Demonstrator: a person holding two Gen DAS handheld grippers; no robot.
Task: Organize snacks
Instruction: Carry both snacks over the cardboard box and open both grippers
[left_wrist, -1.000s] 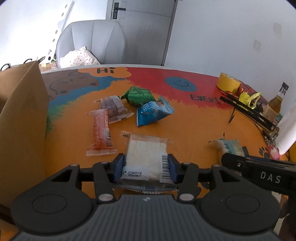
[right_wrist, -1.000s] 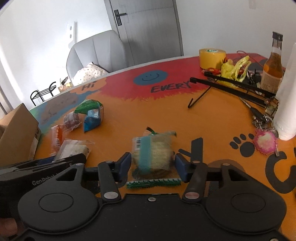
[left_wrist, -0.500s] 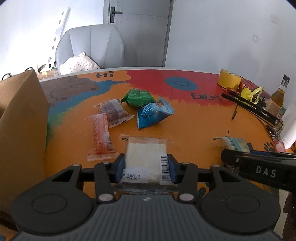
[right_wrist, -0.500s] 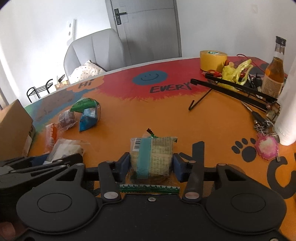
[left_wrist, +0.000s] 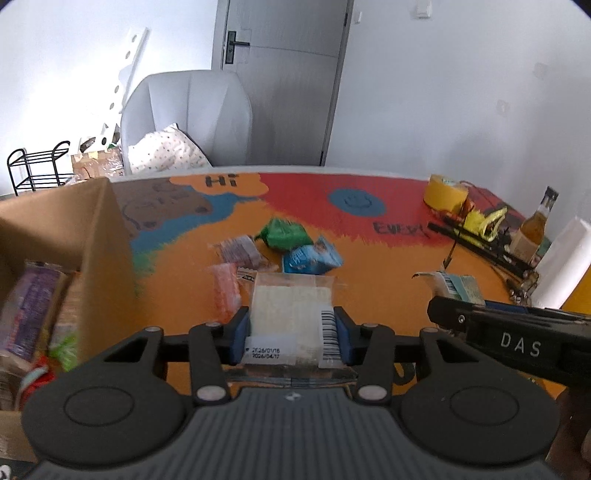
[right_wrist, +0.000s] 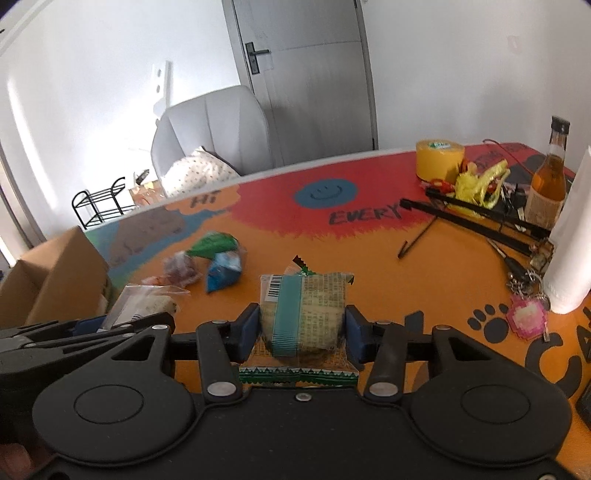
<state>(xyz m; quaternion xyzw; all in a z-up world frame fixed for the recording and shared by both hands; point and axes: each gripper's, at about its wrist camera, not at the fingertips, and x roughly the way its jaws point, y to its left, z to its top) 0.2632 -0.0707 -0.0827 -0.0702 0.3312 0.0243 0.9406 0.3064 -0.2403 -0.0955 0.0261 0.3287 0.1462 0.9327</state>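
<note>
- The left gripper held a clear-wrapped white snack packet between its two blue pads, one pad pressed on each side; the packet's barcode edge lay against the right-hand pad.
- The packet hung clear of the table, its far end pointing out toward the middle of the painted top.
- The right gripper was clamped on a green-and-tan wrapped snack with a teal band, after its jaws had just been narrowing onto it; the pads pressed both sides and the crimped green edge hung below them.
- That snack also sat above the table, over the orange part near the front edge.
- An open cardboard box stood at the table's left edge, just beside the left gripper, with blurred wrapped items visible inside.
- Four loose snacks lay together toward the middle of the table, beyond the left gripper: a green pack, a blue pack, a brownish pack and an orange-red pack.
- Along the right edge stood a yellow tape roll, a brown bottle and a white paper roll, well apart from both held snacks.
- A grey chair stood behind the far edge.
</note>
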